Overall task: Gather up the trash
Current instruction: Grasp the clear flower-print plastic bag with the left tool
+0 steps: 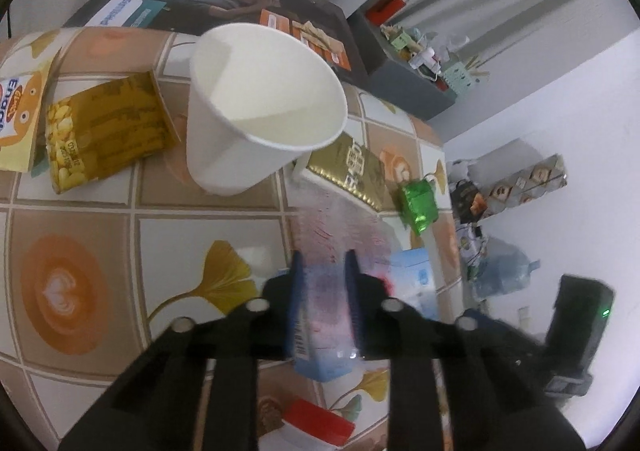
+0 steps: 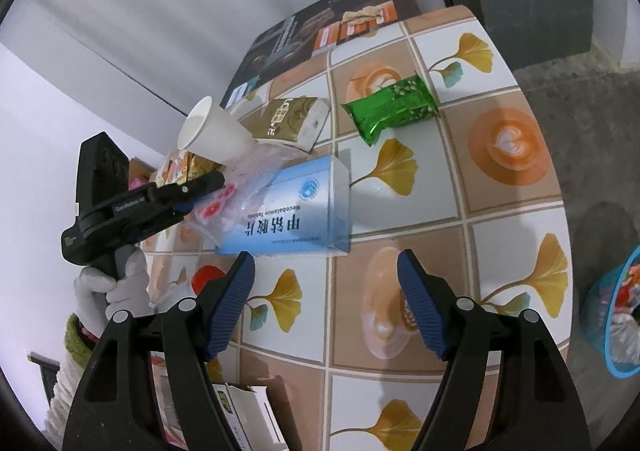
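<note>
The left gripper (image 1: 324,271) pinches a clear plastic bag (image 1: 340,223) on the tiled table (image 1: 80,219), the right gripper (image 2: 324,279) gapes empty just short of a blue box (image 2: 296,211), with 1 paper cup (image 1: 256,99) and a green packet (image 2: 394,107) beyond.

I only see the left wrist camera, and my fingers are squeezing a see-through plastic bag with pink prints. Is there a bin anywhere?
Observer: Yes. The right wrist view shows a blue plastic basket down past the table's edge, with things already in it.
Operator: What's my other gripper doing?
Observer: The right gripper hovers open over the patterned tablecloth, with nothing between its fingers.
Operator: Who's holding my left one?
Observer: A white-gloved hand grips the handle of the left gripper, which is pinching your clear plastic bag.
</note>
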